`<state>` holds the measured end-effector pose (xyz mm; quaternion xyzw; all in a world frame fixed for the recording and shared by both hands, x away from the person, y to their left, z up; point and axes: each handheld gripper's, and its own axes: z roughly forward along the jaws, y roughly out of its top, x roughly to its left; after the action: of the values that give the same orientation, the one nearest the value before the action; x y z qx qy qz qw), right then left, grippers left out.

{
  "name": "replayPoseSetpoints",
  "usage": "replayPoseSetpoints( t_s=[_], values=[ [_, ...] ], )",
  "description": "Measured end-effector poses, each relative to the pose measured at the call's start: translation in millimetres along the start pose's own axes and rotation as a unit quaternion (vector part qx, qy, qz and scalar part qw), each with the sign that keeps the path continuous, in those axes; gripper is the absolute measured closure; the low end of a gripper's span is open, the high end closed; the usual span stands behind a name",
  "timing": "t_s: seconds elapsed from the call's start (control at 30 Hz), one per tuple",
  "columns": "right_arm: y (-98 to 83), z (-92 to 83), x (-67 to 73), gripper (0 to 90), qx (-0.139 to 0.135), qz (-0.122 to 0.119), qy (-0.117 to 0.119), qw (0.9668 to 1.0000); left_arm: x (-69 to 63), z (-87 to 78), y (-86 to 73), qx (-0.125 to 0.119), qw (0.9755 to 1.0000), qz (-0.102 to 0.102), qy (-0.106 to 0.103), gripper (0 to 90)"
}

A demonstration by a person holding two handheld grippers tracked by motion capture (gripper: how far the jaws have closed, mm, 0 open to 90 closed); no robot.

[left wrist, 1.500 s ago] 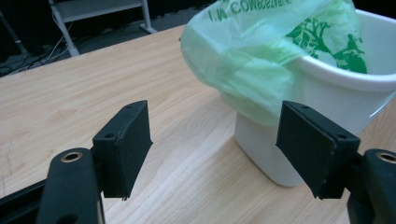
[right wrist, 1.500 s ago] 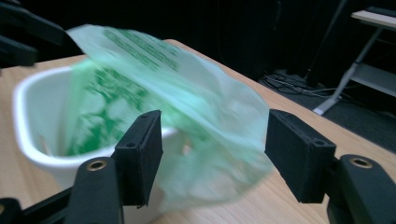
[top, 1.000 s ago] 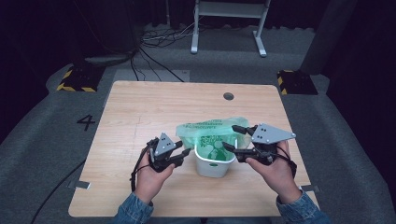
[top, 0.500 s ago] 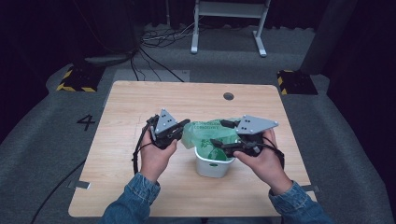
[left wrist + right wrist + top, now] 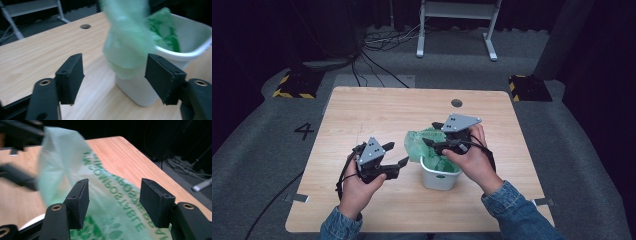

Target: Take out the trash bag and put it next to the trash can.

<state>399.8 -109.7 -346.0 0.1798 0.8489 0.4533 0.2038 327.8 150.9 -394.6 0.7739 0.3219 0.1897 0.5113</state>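
Left of the white bin (image 5: 440, 176): left gripper (image 5: 398, 155), jaws just opened wide, nothing held; a loose fold of the green compostable bag (image 5: 127, 42) is seen hanging ahead of them, draped over the bin's near rim. Over the bin: bag partly seated inside, its upper part bunched above the rim and not yet folded around it. Above the bin's far side: right gripper (image 5: 431, 134), jaws apart and just narrowing, film seen beyond them, no pinch discernible. Lining is judged partway done; spreading and cuffing remain.
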Motion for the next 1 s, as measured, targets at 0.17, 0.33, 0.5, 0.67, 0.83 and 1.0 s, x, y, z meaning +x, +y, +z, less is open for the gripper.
replayPoseSetpoints(
  t_s=[0.17, 0.33, 0.5, 0.67, 0.83, 1.0],
  values=[
    [-5.7, 7.8, -4.9, 38.7, 0.010, 0.017, 0.004, 0.9998, -7.6, 23.7, 0.7, 0.014, 0.9995, 0.021, -0.018, 39.9],
    [-2.2, 2.6, -1.3, 32.6, 0.002, 0.013, 0.028, 0.9995, 1.4, 38.8, 3.8, 0.030, 0.9995, 0.012, -0.001, 89.0],
    [2.7, 1.0, 2.7, 28.8, 0.009, 0.004, 0.061, 0.9981, 6.5, 36.9, 19.6, 0.000, 0.9997, 0.005, 0.026, 89.8],
    [9.7, 8.9, 7.9, 28.0, 0.025, -0.014, 0.073, 0.9969, -3.6, 40.2, 45.3, -0.033, 0.9987, 0.029, 0.026, 89.8],
    [11.6, 18.6, 3.1, 40.7, 0.040, -0.015, 0.065, 0.9970, -13.8, 42.5, 47.8, -0.046, 0.9974, 0.055, 0.012, 88.6],
    [9.3, 15.5, 3.3, 83.2, 0.060, -0.032, 0.073, 0.9951, -8.4, 36.7, 41.1, -0.081, 0.9956, 0.020, 0.042, 51.1]
  ],
)
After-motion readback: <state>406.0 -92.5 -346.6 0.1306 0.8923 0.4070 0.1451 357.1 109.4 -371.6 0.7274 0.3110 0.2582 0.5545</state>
